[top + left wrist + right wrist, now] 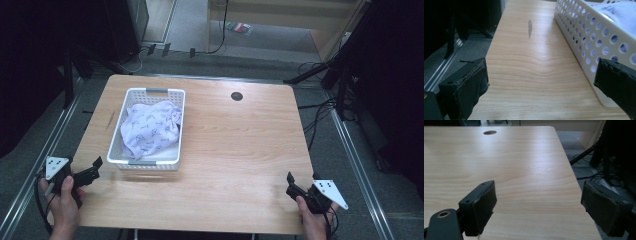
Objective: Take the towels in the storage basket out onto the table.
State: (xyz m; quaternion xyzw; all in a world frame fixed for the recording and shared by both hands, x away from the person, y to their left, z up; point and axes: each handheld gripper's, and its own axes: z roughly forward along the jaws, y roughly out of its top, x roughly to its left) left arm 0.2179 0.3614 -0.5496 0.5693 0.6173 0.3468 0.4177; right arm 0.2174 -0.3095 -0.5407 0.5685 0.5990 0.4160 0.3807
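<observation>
A white perforated basket (126,111) stands on the left half of the wooden table (235,150). Inside it lies a crumpled pale lilac cloth (150,127) with a small dark print. My left gripper (95,167) sits near the table's front left corner, just left of the basket's near end, jaws wide apart and nothing between them. In the left gripper view the basket wall (584,32) runs along the right, with the cloth (616,11) above its rim. My right gripper (291,184) rests at the front right corner, open and holding nothing.
A round cable hole (237,96) is cut in the table's far side, also seen as a dark oval hole (490,132). A dark streak (530,28) marks the wood left of the basket. Stands and cables (325,75) crowd the floor to the right.
</observation>
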